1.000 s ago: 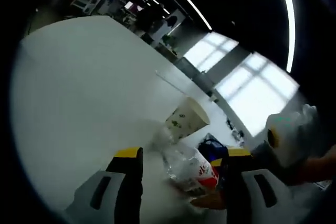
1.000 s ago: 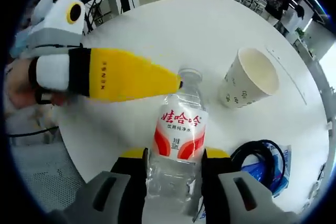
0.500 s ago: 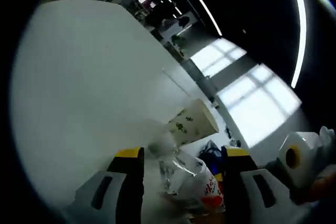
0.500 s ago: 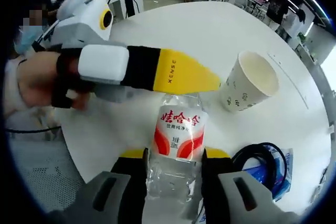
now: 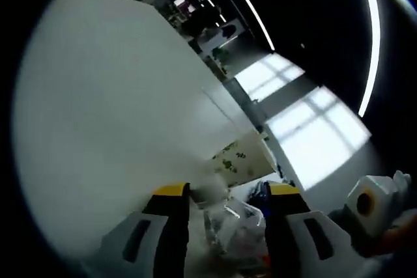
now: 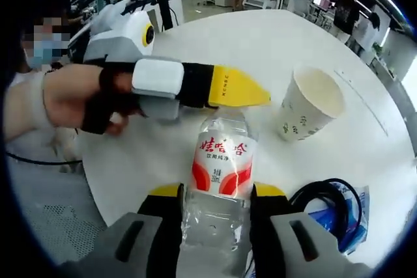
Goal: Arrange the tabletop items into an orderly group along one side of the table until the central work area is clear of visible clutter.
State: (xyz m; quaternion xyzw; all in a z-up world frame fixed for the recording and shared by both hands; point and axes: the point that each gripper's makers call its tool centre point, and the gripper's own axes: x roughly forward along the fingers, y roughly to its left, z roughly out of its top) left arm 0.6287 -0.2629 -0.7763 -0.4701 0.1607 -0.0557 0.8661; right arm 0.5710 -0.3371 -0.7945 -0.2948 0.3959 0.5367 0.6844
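The right gripper has its jaws pinched on the lower body of a clear water bottle with a red and white label, which lies along the jaws with its neck pointing away over the white round table. At that neck the left gripper reaches in from the left, a gloved hand behind it; in the left gripper view its jaws sit close on either side of the bottle's top end, but whether they actually press on it I cannot tell. Just beyond the bottle, to the right, a printed paper cup stands upright, and near the right jaw a coiled black cable rests on a blue packet at the table's edge. Judging by this, bottle, cup, cable and packet are already fairly near one another on one side and the far tabletop looks bare, yet the bottle is not set down, so tidy grouping remains.
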